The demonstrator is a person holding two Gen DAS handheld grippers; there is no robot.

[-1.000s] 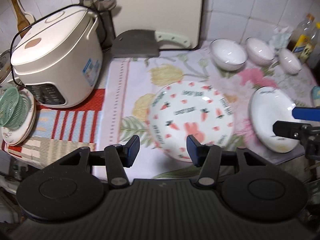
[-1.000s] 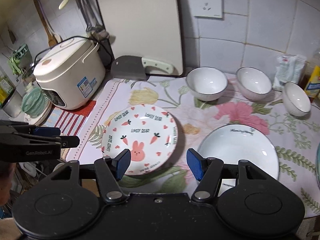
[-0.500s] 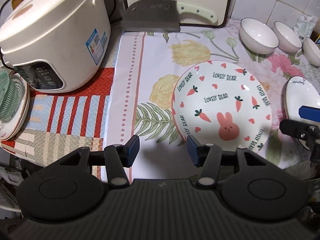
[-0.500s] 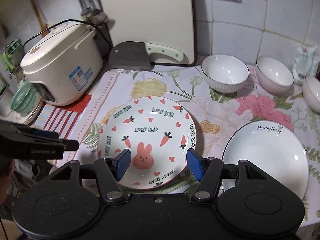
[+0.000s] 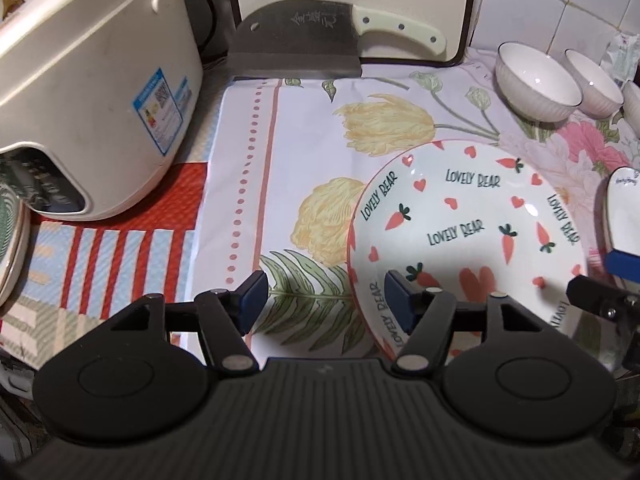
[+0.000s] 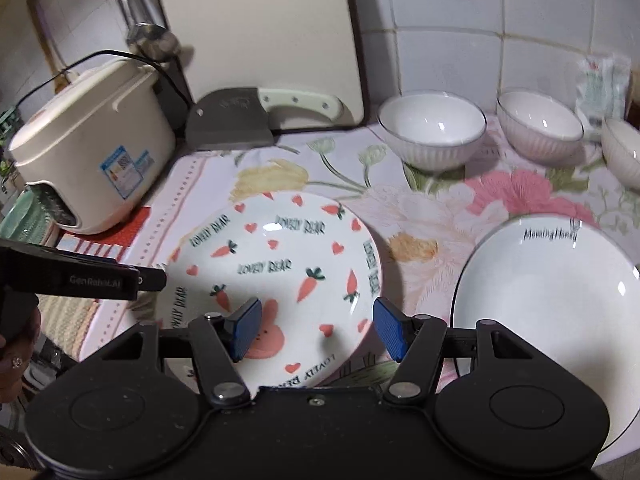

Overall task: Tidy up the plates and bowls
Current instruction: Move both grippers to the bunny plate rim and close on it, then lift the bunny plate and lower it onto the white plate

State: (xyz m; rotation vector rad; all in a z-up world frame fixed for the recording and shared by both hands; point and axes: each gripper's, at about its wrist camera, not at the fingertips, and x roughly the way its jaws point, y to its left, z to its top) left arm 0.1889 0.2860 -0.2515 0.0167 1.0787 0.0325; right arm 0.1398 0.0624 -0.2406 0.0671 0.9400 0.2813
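Floral cloth (image 5: 304,152) covers the counter, and on it sits the carrot-print plate (image 6: 280,264). Left gripper (image 5: 324,304) hangs over that plate's left rim, jaws opening, nothing pinched. Right gripper (image 6: 316,330) hovers over the plate's near right edge, jaws spread, empty. Right of the plate lies the white plate (image 6: 548,304); behind it, three white bowls (image 6: 432,136); to its left, the rice cooker (image 5: 88,96).

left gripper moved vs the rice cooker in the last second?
Yes. In the left wrist view the left gripper has come down and closer: the rice cooker and carrot plate loom larger. Its jaws are opening, nothing between them.
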